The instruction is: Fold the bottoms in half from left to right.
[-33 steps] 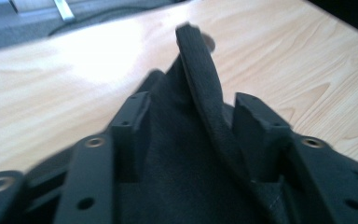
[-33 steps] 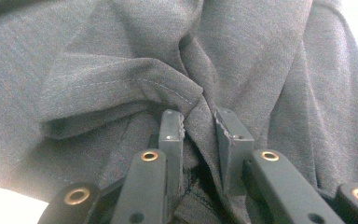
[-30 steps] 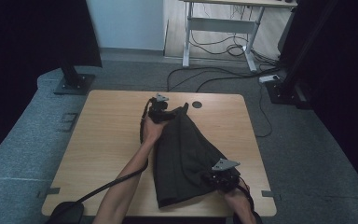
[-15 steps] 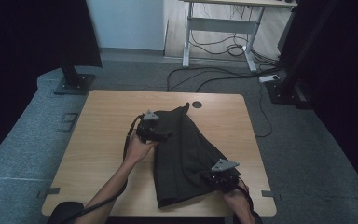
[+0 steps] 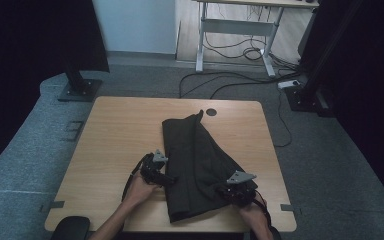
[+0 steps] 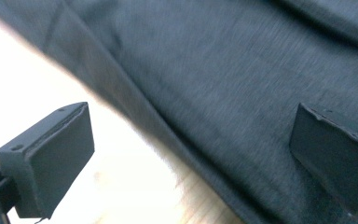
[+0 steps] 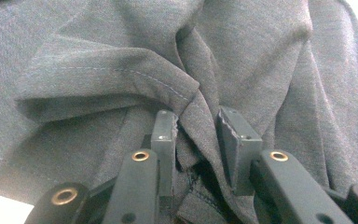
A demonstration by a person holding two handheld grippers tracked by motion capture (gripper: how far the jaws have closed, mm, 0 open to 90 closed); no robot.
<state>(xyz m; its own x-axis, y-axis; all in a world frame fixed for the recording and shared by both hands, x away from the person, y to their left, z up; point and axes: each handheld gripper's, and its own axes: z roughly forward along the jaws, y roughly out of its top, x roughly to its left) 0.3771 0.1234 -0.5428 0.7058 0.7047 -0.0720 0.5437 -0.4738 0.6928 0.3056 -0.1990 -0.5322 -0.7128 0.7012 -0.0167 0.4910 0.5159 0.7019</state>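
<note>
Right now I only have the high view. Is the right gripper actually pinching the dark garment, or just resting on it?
Observer: Pinching. In the right gripper view, the right gripper has a bunched fold of the dark garment between its jaws.
Operator: Left one?
Observer: The left gripper is open, jaws wide apart, nothing between them.
Operator: Where's it sitting?
Observer: At the garment's edge: one jaw over the bare table, the other over cloth.

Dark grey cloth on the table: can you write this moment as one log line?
dark grey folded fabric garment flat on light wooden table | left gripper open at its left edge | right gripper shut on a fold
</note>
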